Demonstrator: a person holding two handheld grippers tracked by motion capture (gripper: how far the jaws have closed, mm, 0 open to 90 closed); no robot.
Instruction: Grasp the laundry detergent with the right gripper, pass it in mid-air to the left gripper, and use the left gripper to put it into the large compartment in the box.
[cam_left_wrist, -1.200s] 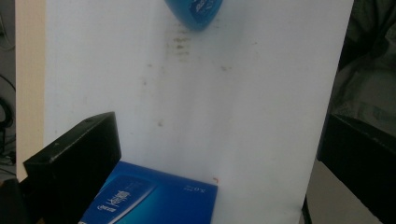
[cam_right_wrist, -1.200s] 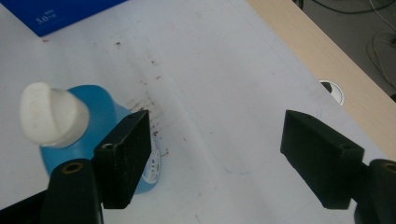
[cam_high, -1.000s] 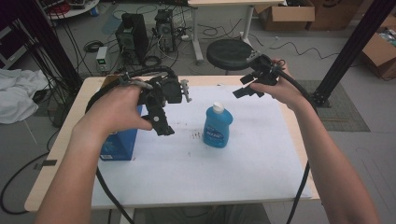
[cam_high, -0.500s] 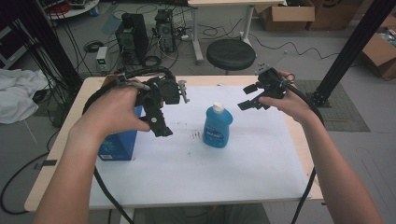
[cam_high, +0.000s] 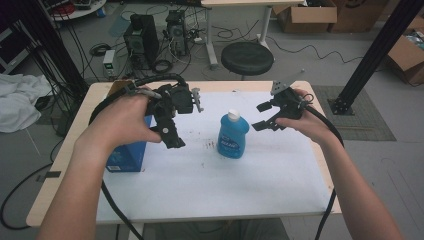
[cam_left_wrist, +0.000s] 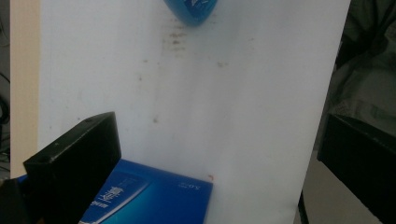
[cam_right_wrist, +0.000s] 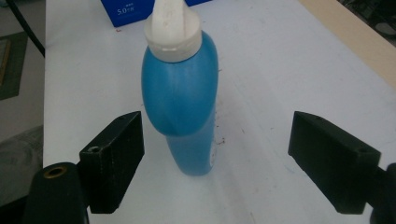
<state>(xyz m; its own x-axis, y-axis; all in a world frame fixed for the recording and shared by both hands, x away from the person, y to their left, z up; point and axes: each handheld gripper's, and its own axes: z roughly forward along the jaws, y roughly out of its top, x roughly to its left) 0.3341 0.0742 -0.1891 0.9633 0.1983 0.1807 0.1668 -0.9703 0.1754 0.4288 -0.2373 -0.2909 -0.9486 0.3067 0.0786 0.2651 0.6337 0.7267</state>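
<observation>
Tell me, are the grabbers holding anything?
No, nothing is held. The right gripper is open near the blue bottle without touching it, and the left gripper is open above the blue box.

Both forearms are bare, with no sleeves, and each hand carries a black gripper, the left gripper (cam_high: 167, 122) and the right gripper (cam_high: 264, 116), with blocky black fingers (cam_right_wrist: 114, 156), a thick black cable and a grey three-cornered plate.

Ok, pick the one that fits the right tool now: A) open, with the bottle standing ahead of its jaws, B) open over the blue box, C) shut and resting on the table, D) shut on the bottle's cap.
A: the right tool has its jaws spread wide, and the bottle stands upright ahead of them, untouched.
</observation>
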